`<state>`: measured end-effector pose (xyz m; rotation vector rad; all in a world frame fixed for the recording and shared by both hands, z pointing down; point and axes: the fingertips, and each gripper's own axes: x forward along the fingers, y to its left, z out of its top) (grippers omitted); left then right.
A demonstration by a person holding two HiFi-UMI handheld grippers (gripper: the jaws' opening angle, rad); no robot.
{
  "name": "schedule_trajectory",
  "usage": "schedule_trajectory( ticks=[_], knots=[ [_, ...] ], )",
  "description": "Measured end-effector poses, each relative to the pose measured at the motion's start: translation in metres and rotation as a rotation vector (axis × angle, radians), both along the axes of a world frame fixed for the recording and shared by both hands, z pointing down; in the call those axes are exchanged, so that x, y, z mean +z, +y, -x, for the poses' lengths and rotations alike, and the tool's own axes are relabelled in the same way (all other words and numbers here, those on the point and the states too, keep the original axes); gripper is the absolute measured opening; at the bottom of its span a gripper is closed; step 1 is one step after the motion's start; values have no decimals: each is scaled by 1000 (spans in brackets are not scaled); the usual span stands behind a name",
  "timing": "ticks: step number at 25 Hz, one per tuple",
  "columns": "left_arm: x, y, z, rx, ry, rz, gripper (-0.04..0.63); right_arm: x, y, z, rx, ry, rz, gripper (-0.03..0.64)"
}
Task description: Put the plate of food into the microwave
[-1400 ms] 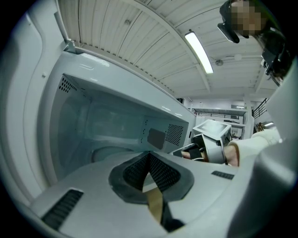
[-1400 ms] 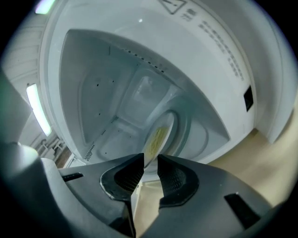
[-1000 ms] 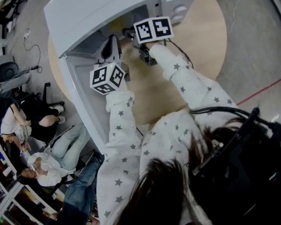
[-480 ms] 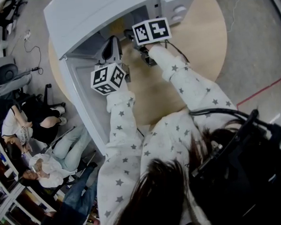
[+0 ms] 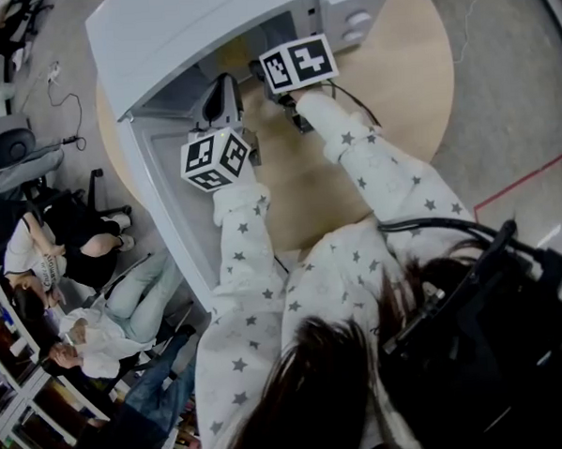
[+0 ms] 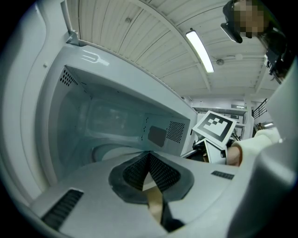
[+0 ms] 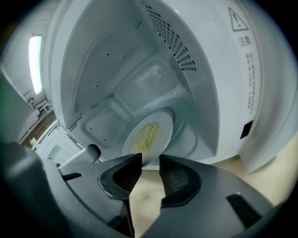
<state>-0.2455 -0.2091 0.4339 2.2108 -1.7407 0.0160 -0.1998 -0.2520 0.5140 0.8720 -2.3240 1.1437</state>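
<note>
A white plate of yellow noodles (image 7: pixel 148 135) lies on the glass turntable inside the open white microwave (image 5: pixel 251 14). My right gripper (image 7: pixel 150 158) points into the oven mouth. Its jaws have just been opening and now stand apart, with the plate's near rim just beyond the fingertips and nothing pressed between the pads. In the head view the right gripper (image 5: pixel 266 79) sits at the opening under its marker cube. My left gripper (image 6: pixel 149 155) is shut on nothing and points into the cavity from the door side, seen as the left gripper (image 5: pixel 222 90) in the head view.
The microwave door (image 5: pixel 162 197) hangs open to the left, beside my left arm. The oven stands on a round wooden table (image 5: pixel 397 100). Several people sit on the floor side at the lower left (image 5: pixel 78 305). The right gripper's cube (image 6: pixel 214 126) shows in the left gripper view.
The right gripper's marker cube has shifted a little to the left and tilted. The left gripper has stayed where it was.
</note>
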Motion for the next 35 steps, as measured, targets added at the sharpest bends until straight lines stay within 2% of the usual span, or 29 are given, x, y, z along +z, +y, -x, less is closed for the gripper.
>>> schedule_trajectory(
  ticks=[3,7,11,19,28,30,32,35],
  knots=[
    [2,-3,2,1,-1,4,2,0,-2,4,-28,-2,10,101],
    [1,2,0,4,0,2,2,1,1,-2,66,-110,104,101],
    [0,4,0,6,4,-3,2,0,1,-7,129,-185,142,101],
    [-6,7,-4,7,0,-16,2,-10,8,-12,123,-220,140,100],
    [-22,30,-32,-36,-13,-41,2,-54,45,-21,-8,-424,163,98],
    [-24,38,-36,-53,-14,-47,2,-62,53,-23,-31,-447,157,29],
    [-25,48,-41,-73,-15,-53,2,-68,65,-27,-67,-464,151,6],
    [-30,59,-52,-106,-21,-61,2,-80,80,-36,-123,-514,161,6]
  ],
)
